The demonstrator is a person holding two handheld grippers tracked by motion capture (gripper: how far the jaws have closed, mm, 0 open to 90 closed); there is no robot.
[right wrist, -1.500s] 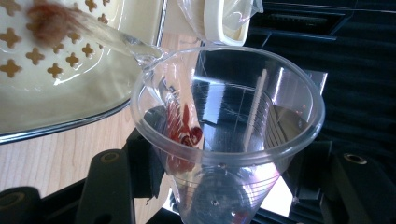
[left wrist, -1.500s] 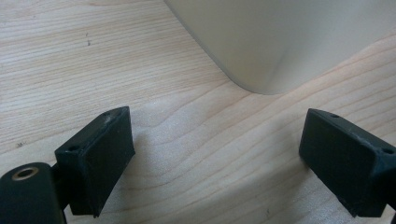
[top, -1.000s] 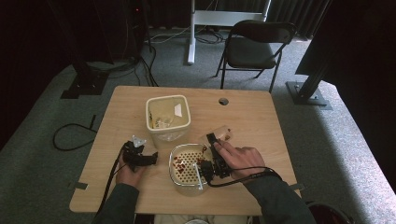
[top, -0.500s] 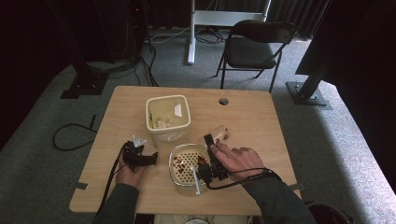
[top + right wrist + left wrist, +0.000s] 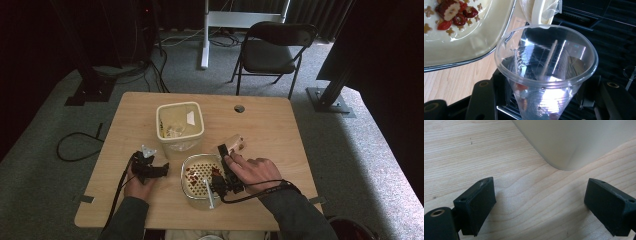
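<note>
The clear plastic cup sits clamped between the right gripper's two black jaws, its mouth tipped toward the camera in the centre of the right gripper view, just right of centre in the high view. Upper left there, the cream dish carries red dried fruit. At lower left of the high view, the left gripper rests on the wooden table, jaws spread wide with nothing between them, just beside the cream bin.
</note>
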